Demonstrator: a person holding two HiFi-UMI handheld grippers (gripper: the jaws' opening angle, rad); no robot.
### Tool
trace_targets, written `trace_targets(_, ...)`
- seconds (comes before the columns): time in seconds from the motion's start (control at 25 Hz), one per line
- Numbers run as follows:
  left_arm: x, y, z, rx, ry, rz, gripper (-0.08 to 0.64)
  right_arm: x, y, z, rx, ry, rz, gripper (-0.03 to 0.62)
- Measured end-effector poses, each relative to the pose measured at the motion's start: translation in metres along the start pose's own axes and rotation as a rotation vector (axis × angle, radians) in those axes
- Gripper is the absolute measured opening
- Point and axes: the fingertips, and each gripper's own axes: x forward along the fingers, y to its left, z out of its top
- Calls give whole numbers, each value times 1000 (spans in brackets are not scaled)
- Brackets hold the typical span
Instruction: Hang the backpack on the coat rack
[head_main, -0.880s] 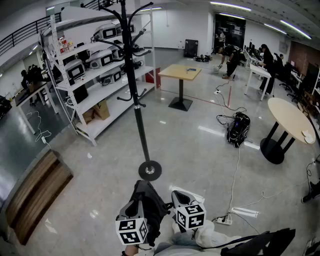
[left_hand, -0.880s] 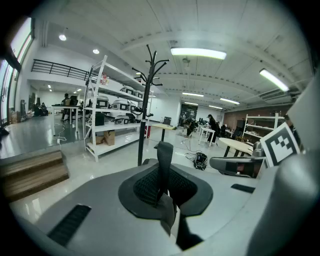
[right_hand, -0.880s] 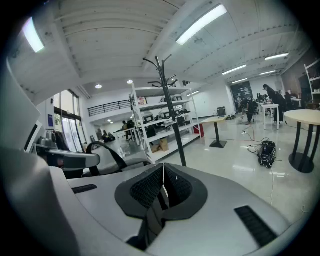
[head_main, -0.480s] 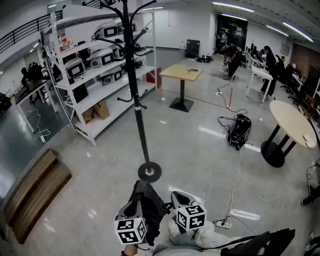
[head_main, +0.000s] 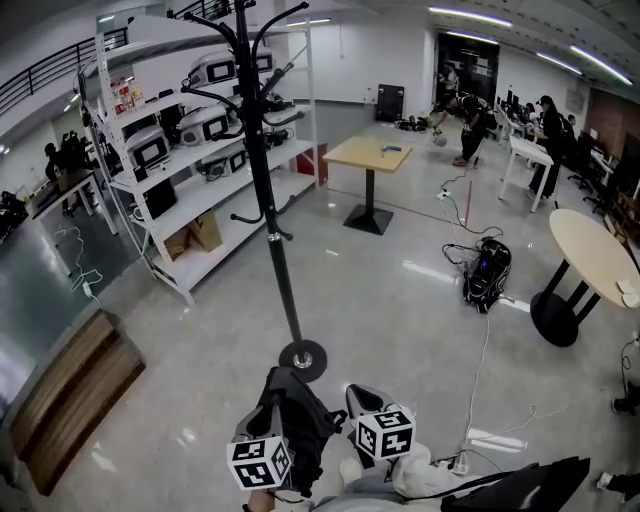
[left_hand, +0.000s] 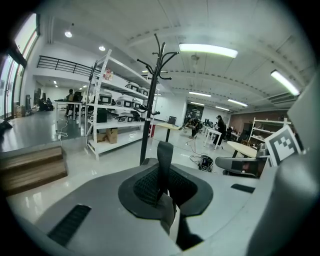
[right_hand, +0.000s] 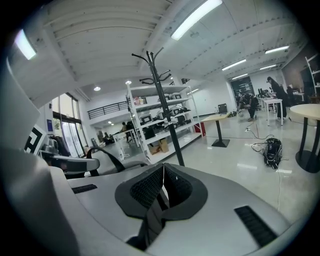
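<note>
Left tongs (left_hand: 163, 195): closed tight on strap (left_hand: 164, 160). Right tongs (right_hand: 162, 189): closed too, dark webbing (right_hand: 151, 220) pinched. Backpack (head_main: 298, 425) hangs between them, low over floor, just short of rack (head_main: 272, 230) base. Pickup done. Left, by my judgement: raise to hooks (head_main: 245, 40), loop strap over one, let go.

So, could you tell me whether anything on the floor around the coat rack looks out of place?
Yes: loose white cables trail across the grey floor from the black bag lying by the round table to a white power strip, a likely trip hazard. The black coat rack stands upright.
</note>
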Motion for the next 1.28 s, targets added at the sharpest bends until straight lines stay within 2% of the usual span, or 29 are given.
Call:
trace_targets(0.24, 33, 9, 18, 0, -11, 37, 23, 37, -16, 17, 2, -8, 33, 13)
trace_targets(0.56, 66, 20, 49, 3, -28, 79, 23, 71, -47, 32, 23, 12, 31, 13)
trace_targets(1.04, 104, 41, 66, -40, -34, 149, 23, 99, -89, 43, 25, 38, 5, 13)
trace_targets(1.28, 116, 53, 79, -51, -46, 171, 23, 117, -90, 46, 19, 58, 19, 14)
